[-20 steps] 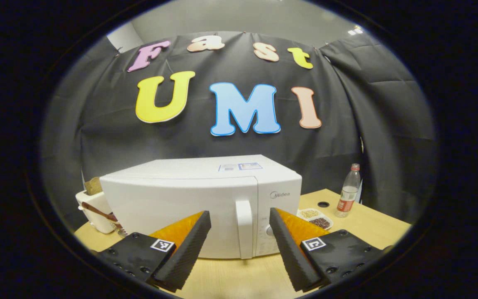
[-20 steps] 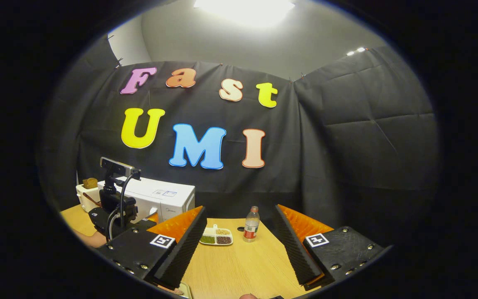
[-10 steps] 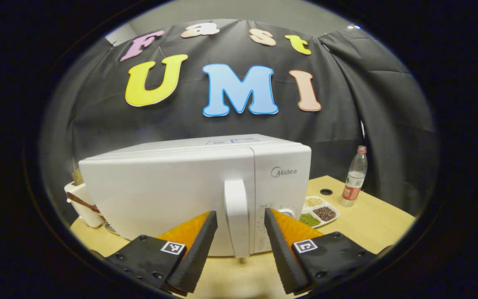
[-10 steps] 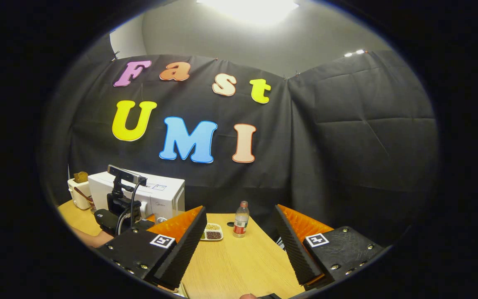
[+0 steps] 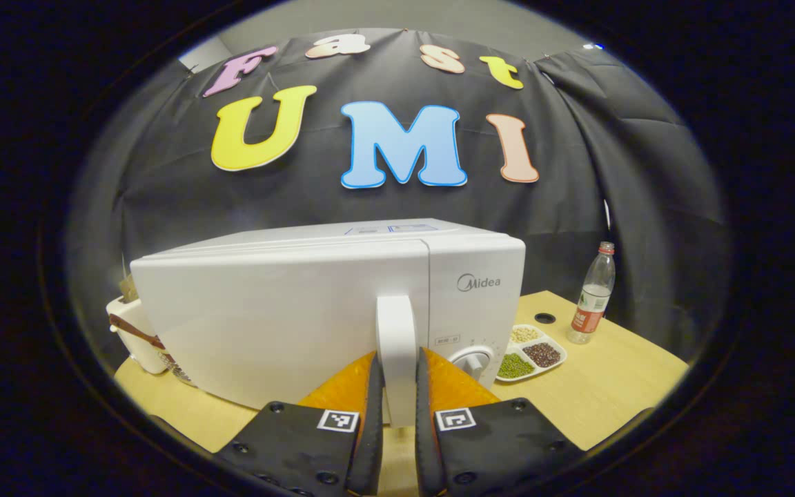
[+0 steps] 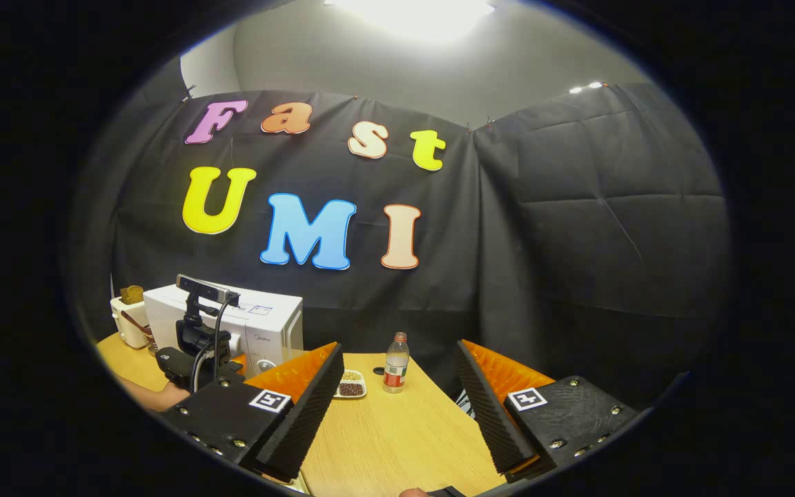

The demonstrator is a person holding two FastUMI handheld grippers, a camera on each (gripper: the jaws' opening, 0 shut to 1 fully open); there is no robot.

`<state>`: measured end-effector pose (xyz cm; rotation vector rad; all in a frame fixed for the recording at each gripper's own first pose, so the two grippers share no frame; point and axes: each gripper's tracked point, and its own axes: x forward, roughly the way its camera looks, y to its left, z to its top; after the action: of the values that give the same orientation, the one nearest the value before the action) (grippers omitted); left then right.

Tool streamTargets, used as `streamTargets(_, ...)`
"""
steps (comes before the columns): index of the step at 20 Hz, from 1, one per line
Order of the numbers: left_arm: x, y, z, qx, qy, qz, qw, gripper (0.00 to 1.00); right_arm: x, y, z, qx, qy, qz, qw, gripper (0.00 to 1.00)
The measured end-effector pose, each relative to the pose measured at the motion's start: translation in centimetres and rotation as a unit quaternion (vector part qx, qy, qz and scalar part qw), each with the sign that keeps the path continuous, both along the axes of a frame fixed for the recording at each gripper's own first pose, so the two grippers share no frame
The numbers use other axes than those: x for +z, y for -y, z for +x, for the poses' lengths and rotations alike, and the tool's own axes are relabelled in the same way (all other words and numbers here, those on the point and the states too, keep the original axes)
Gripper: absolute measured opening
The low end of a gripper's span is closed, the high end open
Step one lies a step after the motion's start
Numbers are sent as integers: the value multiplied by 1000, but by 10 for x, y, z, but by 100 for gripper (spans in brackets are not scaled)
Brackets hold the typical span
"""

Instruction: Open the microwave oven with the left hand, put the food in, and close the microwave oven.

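Note:
A white microwave oven (image 5: 287, 310) stands on the wooden table with its door closed. In the left gripper view, my left gripper (image 5: 397, 390) is shut on the upright white door handle (image 5: 396, 331), one finger pressing each side of it. A divided white tray of beans and grains (image 5: 532, 353) lies to the right of the oven. In the right gripper view, my right gripper (image 6: 401, 386) hovers open over the table with nothing between its fingers; the microwave (image 6: 259, 328) sits far left, with the left gripper's body and camera (image 6: 197, 338) in front of it.
A plastic bottle with a red label (image 5: 592, 297) stands at the table's back right, also the bottle (image 6: 393, 364) beyond my right fingers. A white container (image 5: 139, 338) with a brown utensil sits left of the oven. Bare tabletop (image 6: 397, 442) stretches under my right gripper.
My left gripper moved in toward the microwave and its fingers closed from wide open onto the door handle. The right gripper drifted slightly and stayed open.

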<state>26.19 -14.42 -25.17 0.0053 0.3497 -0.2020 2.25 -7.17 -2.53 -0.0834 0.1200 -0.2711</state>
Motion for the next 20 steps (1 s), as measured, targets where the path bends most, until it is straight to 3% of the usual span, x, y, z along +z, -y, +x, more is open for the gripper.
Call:
streamTargets(5, 1, -2, -2, 9, -11, -3, 1000, 11, 2, 0, -8, 14, 0, -15, 1000, 98)
streamTargets(8, -5, -7, -23, 30, -35, -16, 999, 11, -3, 1, -12, 21, -7, -2, 1000, 99)
streamTargets(9, 4, -11, -34, 32, -13, -15, 999, 12, -3, 4, -13, 20, -7, 2, 1000, 99)
streamTargets(10, 12, -13, -39, 25, 12, -6, 1000, 8, -3, 6, -13, 19, -7, 8, 1000, 98)
streamTargets(14, 8, -24, -65, -1, -1, -4, 1000, 9, -8, 5, -8, 38, -3, 25, 999, 98)
streamTargets(20, 14, -49, -105, 12, -18, -8, 1000, 12, -1, -13, -3, 88, 15, 35, 995, 99)
